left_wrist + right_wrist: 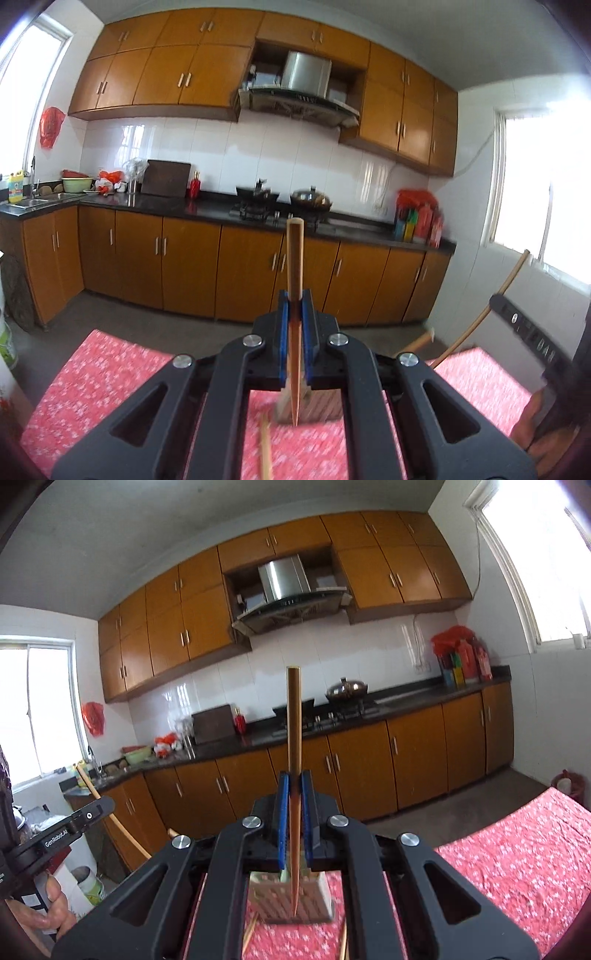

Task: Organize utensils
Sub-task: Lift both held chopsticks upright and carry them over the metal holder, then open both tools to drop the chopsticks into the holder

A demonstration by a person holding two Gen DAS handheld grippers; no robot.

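both hand-held grippers, left (295,295) and right (294,777), clamp upright chopsticks (294,258) above the holder (291,901).

Daylight reaches you through blown-out white windows (546,184) on both sides, leaving the orange wooden cabinets (166,74) evenly lit. The glossy white wall tiles (332,657) carry glare. Motion blur smears the red floral cloth (110,369), and the fisheye bends lines and darkens your corners.
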